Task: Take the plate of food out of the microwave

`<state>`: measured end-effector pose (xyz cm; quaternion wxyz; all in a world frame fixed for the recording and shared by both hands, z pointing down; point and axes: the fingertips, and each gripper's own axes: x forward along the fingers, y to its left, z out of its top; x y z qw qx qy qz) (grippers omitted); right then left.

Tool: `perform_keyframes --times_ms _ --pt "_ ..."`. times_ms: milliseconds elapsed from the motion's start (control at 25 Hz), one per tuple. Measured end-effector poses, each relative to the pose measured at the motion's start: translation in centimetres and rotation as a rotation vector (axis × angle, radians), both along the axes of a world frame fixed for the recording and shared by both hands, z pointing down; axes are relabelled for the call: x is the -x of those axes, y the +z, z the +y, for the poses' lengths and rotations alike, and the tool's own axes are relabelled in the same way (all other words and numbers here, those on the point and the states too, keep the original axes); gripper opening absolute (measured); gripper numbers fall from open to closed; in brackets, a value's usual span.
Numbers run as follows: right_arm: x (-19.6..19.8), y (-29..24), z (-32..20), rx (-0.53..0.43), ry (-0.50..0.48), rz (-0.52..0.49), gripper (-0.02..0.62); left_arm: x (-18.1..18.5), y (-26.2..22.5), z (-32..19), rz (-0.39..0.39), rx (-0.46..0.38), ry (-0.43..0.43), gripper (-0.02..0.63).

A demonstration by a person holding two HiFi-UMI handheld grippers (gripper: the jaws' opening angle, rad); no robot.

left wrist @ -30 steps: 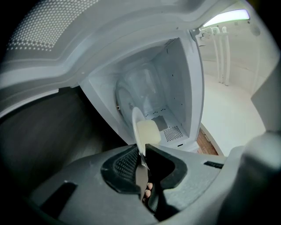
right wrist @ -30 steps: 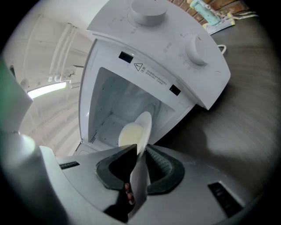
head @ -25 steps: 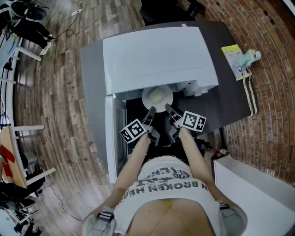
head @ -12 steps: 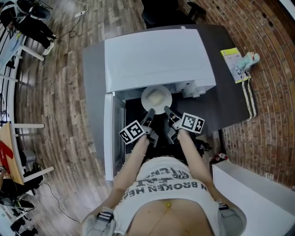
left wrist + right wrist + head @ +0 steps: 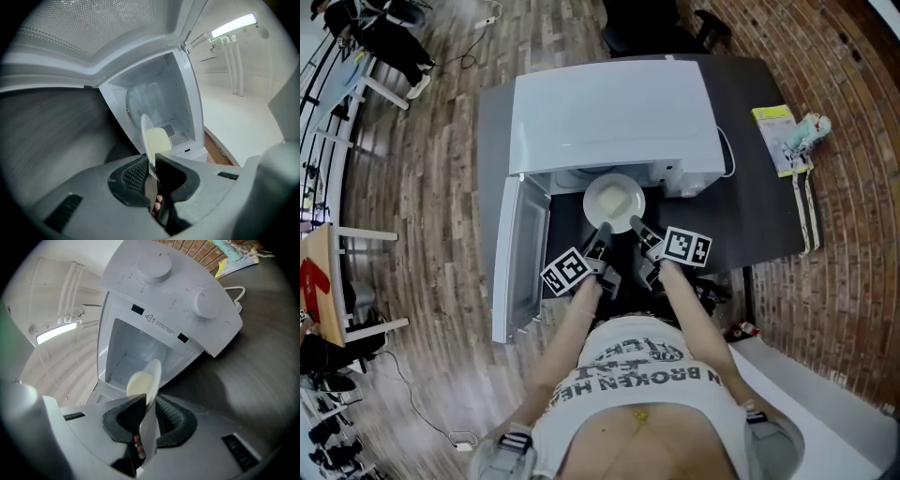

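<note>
A white plate (image 5: 614,201) with a pale yellow food on it hangs in front of the mouth of the white microwave (image 5: 609,117). My left gripper (image 5: 602,232) is shut on the plate's near left rim, my right gripper (image 5: 637,225) shut on its near right rim. In the left gripper view the plate (image 5: 149,140) stands edge-on between the dark pads, with the open white cavity (image 5: 159,101) behind it. In the right gripper view the plate (image 5: 147,380) runs between the jaws, in front of the cavity (image 5: 136,352).
The microwave's door (image 5: 520,258) hangs open to the left. The microwave stands on a dark grey table (image 5: 769,206); a yellow booklet and a small toy (image 5: 787,131) lie at its right. Two round knobs (image 5: 178,284) sit on the control panel. Wooden floor and a brick wall surround the table.
Both grippers have drawn back toward the person with the plate, which now sits further out of the cavity. The camera view has shifted, so more of the open door shows.
</note>
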<state>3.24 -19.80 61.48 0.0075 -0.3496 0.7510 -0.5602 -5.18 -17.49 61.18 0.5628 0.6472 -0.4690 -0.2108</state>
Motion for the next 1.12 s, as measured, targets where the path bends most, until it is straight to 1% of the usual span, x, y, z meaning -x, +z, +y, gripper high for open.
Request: perform_keyframes --times_ms 320,560,1120 --pt "-0.4 -0.5 1.2 -0.001 -0.065 -0.012 0.06 -0.5 -0.7 1.7 -0.023 -0.009 -0.065 0.046" --pt "-1.6 -0.4 2.8 0.005 -0.086 -0.018 0.06 -1.8 -0.7 3.5 -0.033 0.004 -0.082 0.046" --pt "-3.9 -0.4 7.6 0.001 -0.156 -0.027 0.06 -4.5 -0.9 8.9 -0.042 -0.008 -0.142 0.046"
